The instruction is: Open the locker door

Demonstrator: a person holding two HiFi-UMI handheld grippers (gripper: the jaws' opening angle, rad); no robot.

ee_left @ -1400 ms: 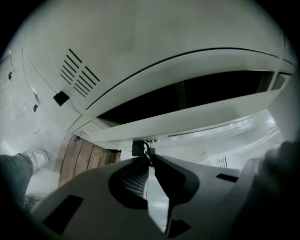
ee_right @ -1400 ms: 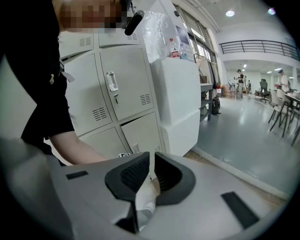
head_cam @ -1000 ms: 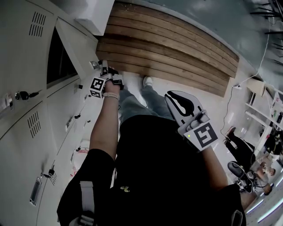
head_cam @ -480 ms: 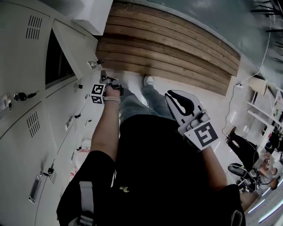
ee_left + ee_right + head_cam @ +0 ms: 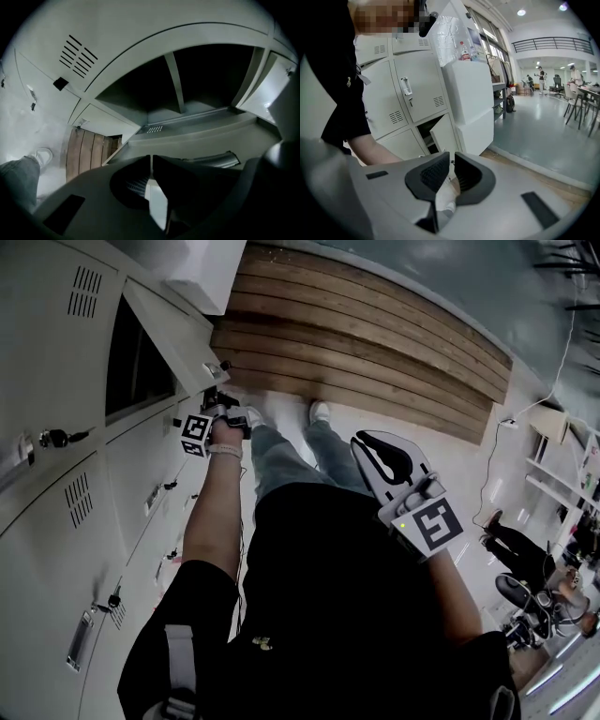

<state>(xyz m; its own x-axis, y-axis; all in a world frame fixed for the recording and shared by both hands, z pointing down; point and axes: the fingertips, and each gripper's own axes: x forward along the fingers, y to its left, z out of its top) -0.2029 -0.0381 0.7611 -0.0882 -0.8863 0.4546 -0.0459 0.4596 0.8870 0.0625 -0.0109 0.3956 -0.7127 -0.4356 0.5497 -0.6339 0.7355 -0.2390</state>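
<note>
Along the left runs a bank of pale grey metal lockers (image 5: 56, 512) with louvred vents and small keyed latches. One upper compartment stands open and dark, and its flat grey metal locker door (image 5: 173, 326) is swung outward from the row, its latch at the free corner. Just beside that corner, at the end of the outstretched bare left arm, is the left gripper (image 5: 223, 401), with its marker cube toward the lockers. Whether it touches the door cannot be told. Its own view looks into the open compartment. Its black jaws have just been closing and now stand all but together, with only a hairline slit at the tips and nothing between them. Further right are the person's blue-jeaned legs and white shoes (image 5: 319, 412), standing on a pale floor next to a brown wooden slatted platform (image 5: 375, 343). Right of the legs, in front of the black shirt, the right gripper (image 5: 366, 444) is held well apart from the lockers. Its black ribbed jaws are drawn close, a thin gap showing at the tips, and they grip nothing.
</note>
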